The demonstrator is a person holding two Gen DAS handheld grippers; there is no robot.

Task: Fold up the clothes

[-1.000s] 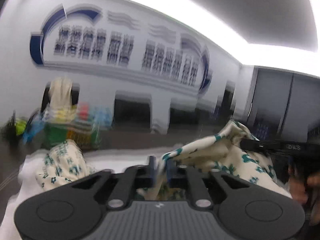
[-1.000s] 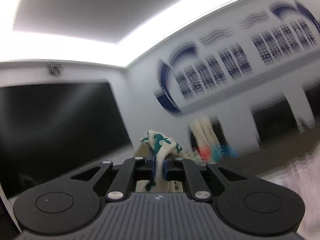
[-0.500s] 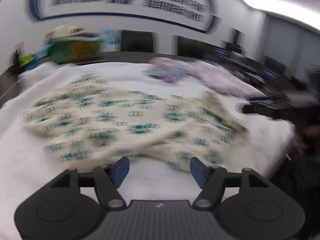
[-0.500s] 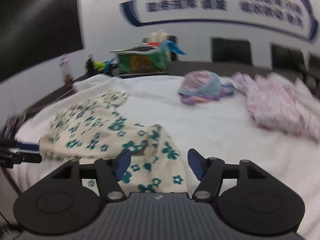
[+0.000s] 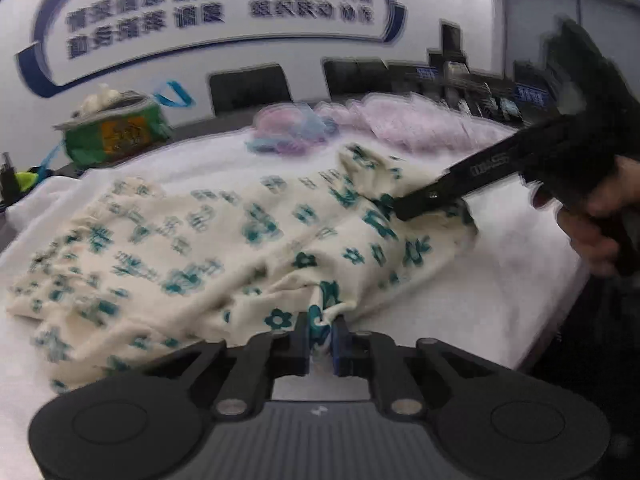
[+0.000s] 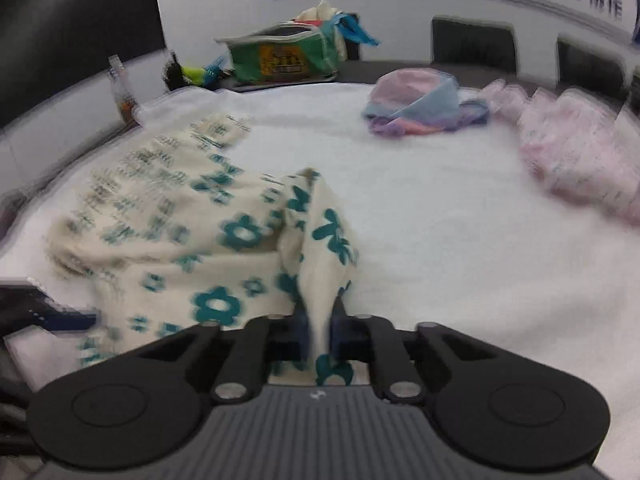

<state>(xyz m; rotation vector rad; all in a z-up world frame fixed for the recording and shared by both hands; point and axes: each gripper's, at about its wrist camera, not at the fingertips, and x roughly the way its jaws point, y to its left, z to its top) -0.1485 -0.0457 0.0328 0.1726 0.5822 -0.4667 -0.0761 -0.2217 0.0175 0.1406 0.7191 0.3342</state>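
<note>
White-covered table [image 6: 440, 216], floral garment [image 5: 208, 240], pink clothes [image 6: 580, 152]

Motion blur smears the flower print across the far left part of the cream garment [image 5: 168, 240], so its folds there cannot be read. The wall lettering [image 5: 216, 4] is illegible. The right gripper [image 5: 404, 210] has its tips buried in cloth; the hand [image 5: 592, 224] behind is blurred and cut by the right edge. The green bag [image 6: 280, 56] label is unreadable. The pink garment [image 6: 580, 152] runs off the right edge.
</note>
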